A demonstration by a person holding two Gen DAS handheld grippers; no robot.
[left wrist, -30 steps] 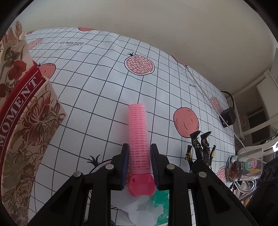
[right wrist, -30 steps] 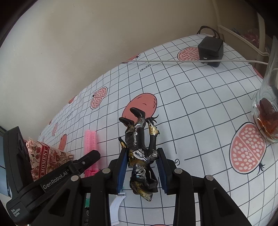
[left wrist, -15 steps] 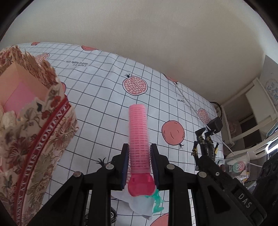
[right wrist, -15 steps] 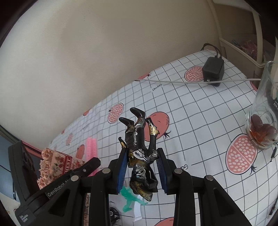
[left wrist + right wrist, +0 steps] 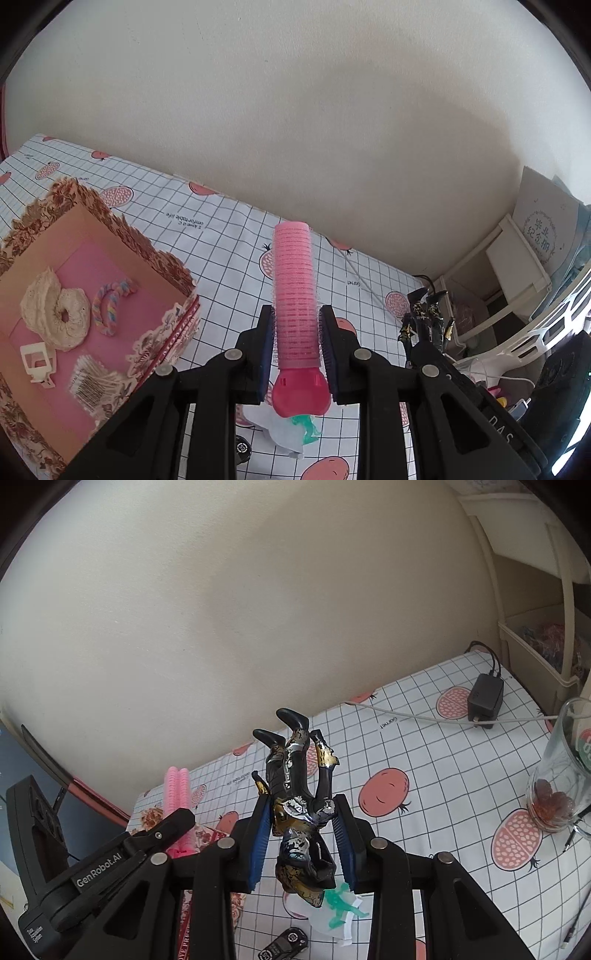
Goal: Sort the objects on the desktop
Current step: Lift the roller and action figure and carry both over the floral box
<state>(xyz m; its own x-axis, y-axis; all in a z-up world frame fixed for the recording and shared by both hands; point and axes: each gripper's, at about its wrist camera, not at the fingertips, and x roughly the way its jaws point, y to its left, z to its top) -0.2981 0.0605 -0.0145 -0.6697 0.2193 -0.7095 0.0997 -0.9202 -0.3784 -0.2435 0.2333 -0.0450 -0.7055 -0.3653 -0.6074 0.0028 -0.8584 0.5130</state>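
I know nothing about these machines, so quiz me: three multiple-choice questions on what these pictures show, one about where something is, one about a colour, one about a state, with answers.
1. Where does the cream lace scrunchie lie?
A. in the floral box
B. in the glass
C. on the charger

2. What colour is the hair roller?
A. green
B. pink
C. yellow

3. What is the right gripper doing?
A. standing open and empty
B. clamping a toy car
C. clamping the black and gold figure

Answers: 1 A, it rests on the box's pink floor. 2 B, its mesh tube is pink. 3 C, the figure sits head-down between both blue pads.
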